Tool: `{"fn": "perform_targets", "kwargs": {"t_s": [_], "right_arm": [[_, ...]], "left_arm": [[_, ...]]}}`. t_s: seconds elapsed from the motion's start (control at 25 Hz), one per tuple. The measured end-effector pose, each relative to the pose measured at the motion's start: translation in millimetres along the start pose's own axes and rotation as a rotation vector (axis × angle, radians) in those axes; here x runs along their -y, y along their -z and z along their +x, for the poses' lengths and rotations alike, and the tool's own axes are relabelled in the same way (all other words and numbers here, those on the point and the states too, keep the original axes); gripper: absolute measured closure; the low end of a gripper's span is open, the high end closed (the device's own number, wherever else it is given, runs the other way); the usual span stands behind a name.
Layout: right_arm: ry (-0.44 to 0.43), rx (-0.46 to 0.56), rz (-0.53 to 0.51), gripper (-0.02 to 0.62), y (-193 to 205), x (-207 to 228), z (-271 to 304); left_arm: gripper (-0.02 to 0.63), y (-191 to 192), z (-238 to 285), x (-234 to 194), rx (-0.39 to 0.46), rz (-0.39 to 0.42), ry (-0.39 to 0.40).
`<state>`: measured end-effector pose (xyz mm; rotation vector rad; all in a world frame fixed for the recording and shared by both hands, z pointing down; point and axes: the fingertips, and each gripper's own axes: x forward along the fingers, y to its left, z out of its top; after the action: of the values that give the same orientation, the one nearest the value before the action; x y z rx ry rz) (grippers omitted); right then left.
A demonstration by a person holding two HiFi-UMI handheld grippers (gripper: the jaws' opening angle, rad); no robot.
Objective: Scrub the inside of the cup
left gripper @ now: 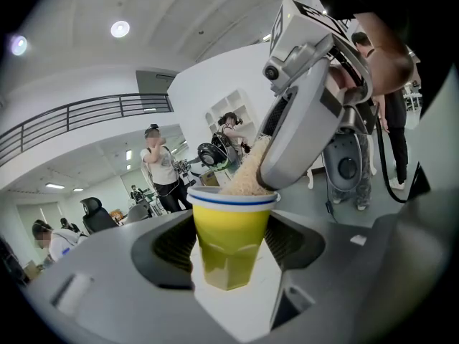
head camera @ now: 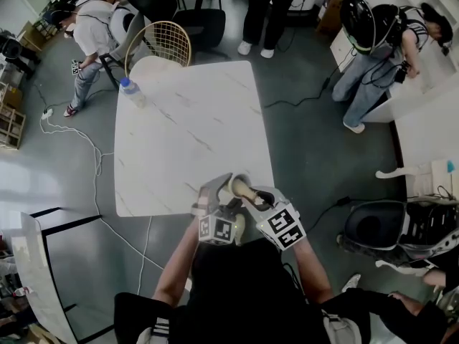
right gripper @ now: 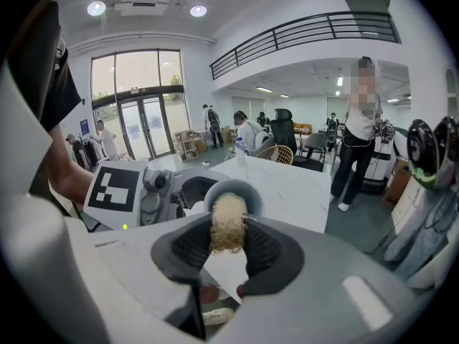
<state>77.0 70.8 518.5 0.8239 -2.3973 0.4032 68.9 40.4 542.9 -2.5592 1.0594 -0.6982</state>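
Observation:
A yellow cup with a white rim and a blue stripe stands upright between the left gripper's pads, which are shut on its sides. A beige fibrous scrubber is clamped in my right gripper. The scrubber slants down from the upper right, its end inside the cup's mouth. In the right gripper view the cup's round rim shows just past the scrubber. In the head view both grippers meet over the table's near edge, with the cup between them.
The white marble table stretches away from me, with a clear water bottle at its far left corner and a wicker chair behind it. Several people stand around the room. A cable runs across the floor on the left.

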Motion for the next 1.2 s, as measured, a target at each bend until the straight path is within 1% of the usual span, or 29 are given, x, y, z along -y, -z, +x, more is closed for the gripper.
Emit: {"fn": "perform_targets", "kwargs": {"t_s": [0.32, 0.68, 0.88, 1.08, 1.2], "right_arm": [[0.015, -0.017, 0.005, 0.488, -1.4, 4.3, 1.2], [-0.003, 0.009, -0.021, 0.488, -15.5, -1.2, -0.7], [-0.017, 0.015, -0.03, 0.488, -8.8, -7.2, -3.7], [-0.027, 0.009, -0.018, 0.488, -3.9, -6.2, -11.1], [-0.016, 0.003, -0.015, 0.488, 1.1, -3.4, -15.0]], "left_arm": [[0.298, -3.4, -7.9, -0.9, -0.001, -0.016, 0.005], [0.298, -8.2, -9.1, -5.1, -0.002, -0.021, -0.011], [0.298, -6.7, -8.0, -1.3, -0.003, 0.006, -0.027], [0.297, -13.0, -8.7, 1.9, -0.006, -0.003, -0.033], [0.296, -17.3, -12.1, 4.5, -0.004, -0.003, -0.034]]}}
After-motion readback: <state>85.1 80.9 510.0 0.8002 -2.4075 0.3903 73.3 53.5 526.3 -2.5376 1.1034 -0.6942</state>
